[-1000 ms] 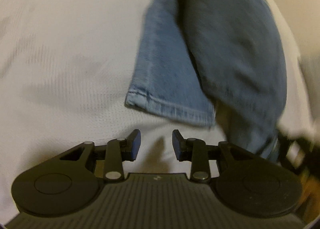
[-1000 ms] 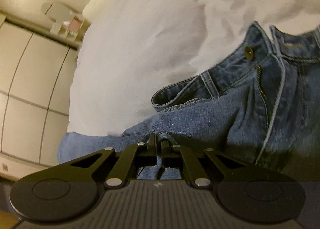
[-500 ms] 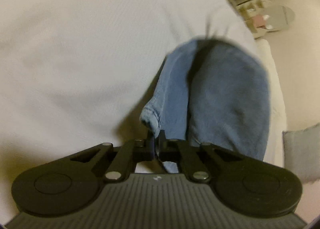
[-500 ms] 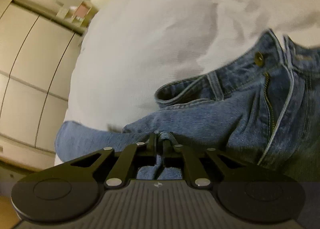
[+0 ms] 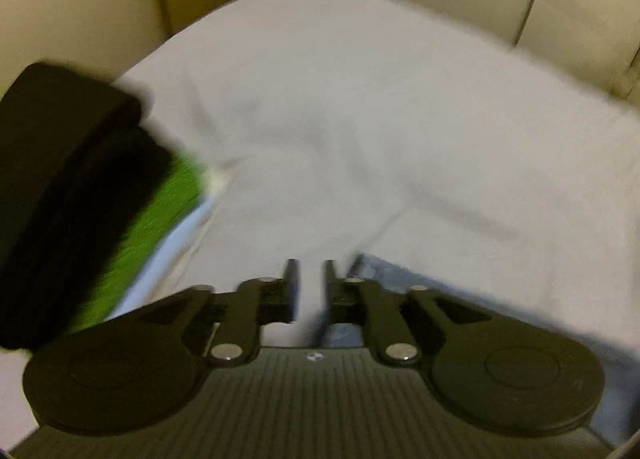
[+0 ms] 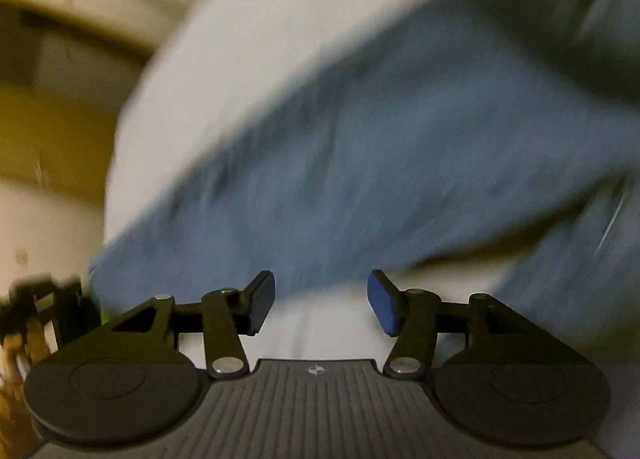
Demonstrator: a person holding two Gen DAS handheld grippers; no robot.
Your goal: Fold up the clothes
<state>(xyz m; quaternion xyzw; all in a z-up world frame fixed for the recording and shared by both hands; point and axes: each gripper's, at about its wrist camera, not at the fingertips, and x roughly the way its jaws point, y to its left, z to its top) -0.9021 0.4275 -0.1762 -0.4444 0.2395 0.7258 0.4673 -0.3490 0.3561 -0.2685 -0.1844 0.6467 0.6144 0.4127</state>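
Both claws have let go of the jeans since half a second ago. Left claw (image 5: 308, 287) now stands slightly parted, nothing between its fingers, above the white bed (image 5: 360, 131); denim shows at its 3 o'clock. Right claw (image 6: 321, 301) gapes wide and empty, with the blurred jeans (image 6: 380, 147) lying on the bed at 12 o'clock.

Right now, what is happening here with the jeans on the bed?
A person is folding a pair of blue jeans on a white bed sheet, with handheld tongs in each hand. At this moment neither pair grips the denim. The right tongs are wide open, with the jeans lying just ahead of them. The left tongs are slightly open over the sheet, with only an edge of denim beside them. Both views are blurred by motion.
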